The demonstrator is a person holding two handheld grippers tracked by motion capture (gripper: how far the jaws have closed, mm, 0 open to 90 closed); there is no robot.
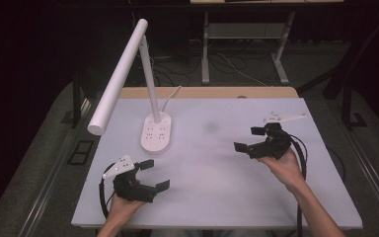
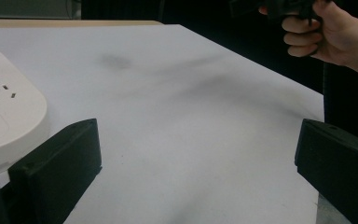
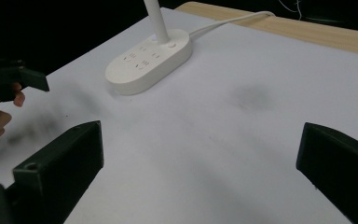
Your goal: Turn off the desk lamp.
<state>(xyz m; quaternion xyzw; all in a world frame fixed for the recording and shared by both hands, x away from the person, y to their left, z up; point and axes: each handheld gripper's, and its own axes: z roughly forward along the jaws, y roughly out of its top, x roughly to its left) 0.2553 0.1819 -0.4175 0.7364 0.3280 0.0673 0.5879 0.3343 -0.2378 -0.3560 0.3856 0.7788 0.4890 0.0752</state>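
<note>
We see a white table (image 1: 227,182) with a faint grey smudge (image 1: 211,127) near its middle. At its back left stands a white desk lamp (image 1: 123,74) whose oval base (image 1: 156,132) carries sockets, its cord (image 1: 170,98) running off the far edge. Our left gripper (image 1: 156,174) hovers near the front left, just before the lamp's base, jaws spread wide with nothing between them. Our right gripper (image 1: 249,139) is held at the right side, well apart from the left, jaws likewise spread and empty.
</note>
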